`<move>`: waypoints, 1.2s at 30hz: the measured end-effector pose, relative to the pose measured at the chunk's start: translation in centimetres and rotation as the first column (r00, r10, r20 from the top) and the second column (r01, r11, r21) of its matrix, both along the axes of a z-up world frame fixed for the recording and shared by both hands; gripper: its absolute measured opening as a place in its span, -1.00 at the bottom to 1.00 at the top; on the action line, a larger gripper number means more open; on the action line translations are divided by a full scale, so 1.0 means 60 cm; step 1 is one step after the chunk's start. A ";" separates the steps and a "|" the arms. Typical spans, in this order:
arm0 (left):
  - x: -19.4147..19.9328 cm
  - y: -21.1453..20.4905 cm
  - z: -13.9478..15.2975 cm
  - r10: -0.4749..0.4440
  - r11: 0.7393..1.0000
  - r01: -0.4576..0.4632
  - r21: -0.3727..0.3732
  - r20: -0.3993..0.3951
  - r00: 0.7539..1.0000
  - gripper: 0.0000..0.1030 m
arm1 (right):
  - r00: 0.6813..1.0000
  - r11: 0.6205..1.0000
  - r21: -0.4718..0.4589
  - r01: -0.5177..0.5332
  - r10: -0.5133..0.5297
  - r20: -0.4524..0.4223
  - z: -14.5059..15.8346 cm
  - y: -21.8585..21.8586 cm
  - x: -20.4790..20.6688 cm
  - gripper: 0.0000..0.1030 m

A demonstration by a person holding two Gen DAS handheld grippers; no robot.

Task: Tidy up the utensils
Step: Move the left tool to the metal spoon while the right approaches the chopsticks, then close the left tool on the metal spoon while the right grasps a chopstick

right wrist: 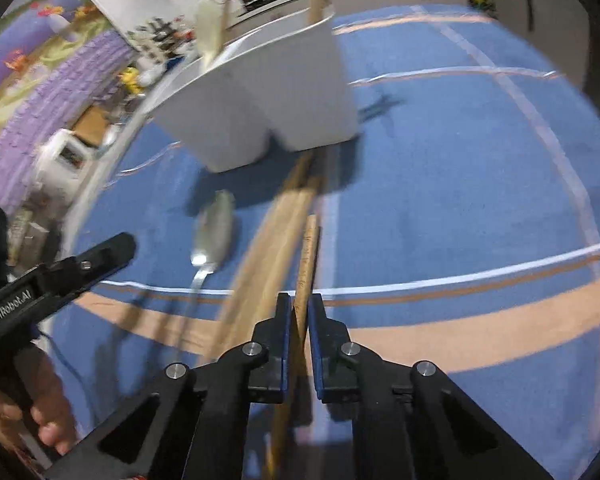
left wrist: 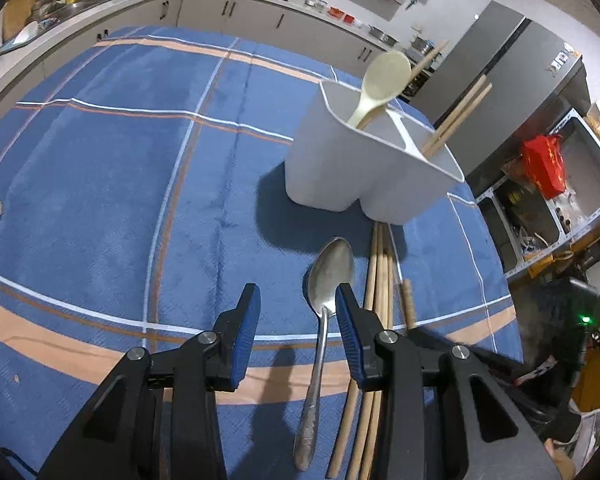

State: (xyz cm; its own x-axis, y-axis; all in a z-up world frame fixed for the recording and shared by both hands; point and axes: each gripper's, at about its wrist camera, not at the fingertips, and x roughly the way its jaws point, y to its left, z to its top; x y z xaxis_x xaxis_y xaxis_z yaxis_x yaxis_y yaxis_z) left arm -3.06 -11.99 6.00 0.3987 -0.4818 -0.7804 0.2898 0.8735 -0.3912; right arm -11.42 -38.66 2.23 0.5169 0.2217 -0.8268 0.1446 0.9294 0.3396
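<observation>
Nearest of all is the left tool (left wrist: 298, 300), its blue pads standing apart and gripping nothing, with the metal spoon (left wrist: 324, 300) lying on the blue striped cloth (left wrist: 100, 184) between them, neck close against the right-hand pad; the spoon's bowl points toward the white utensil holder (left wrist: 360, 168), short of its base, and its handle runs back under the tool. Just right of the spoon lies a bundle of wooden chopsticks (left wrist: 376, 280), their far tips reaching the holder's foot. Inside the holder a pale plastic spoon (left wrist: 384, 80) leans in the left compartment and more chopsticks (left wrist: 456, 116) stand in the right one.

Further right, the right tool (right wrist: 299, 308) is closed on a single chopstick (right wrist: 306, 256), pinched between the pads near their tips, its free end aimed at the holder (right wrist: 260, 100); the remaining sticks (right wrist: 268, 232) lie just left of it, on the table; the view is blurred, so whether it has lifted clear I cannot tell.

To do this well, I would judge the right hand should raise the stick while keeping it from swinging, tip it upright over the holder's chopstick side, and let go only once the end is inside the rim; the left should centre on the spoon's neck before squeezing, since the pad is crowding it and might nudge it into the chopsticks.
</observation>
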 end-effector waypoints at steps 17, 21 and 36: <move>0.072 -0.092 -0.047 -0.223 0.968 0.225 0.109 -0.028 0.974 -0.21 | 0.999 1.000 0.008 -0.022 0.023 -0.028 0.018 -0.013 -0.032 -0.63; 0.072 -0.108 -0.049 -0.294 0.946 0.296 0.132 -0.034 0.955 -0.62 | 0.994 0.995 -0.054 -0.082 0.078 -0.082 0.007 0.034 -0.026 -0.54; 0.070 -0.121 -0.054 -0.362 0.924 0.367 0.107 -0.068 0.930 -0.83 | 0.924 0.935 -0.260 -0.241 0.139 -0.355 0.007 0.121 0.051 -0.75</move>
State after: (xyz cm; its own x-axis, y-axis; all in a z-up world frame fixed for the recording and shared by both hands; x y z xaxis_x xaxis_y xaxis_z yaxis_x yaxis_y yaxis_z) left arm 1.13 -19.24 2.78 0.1751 -0.4921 -0.8528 0.5809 0.7510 -0.3140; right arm -8.33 -31.38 2.67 0.1796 0.0102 -0.9837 0.0102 0.9999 0.0122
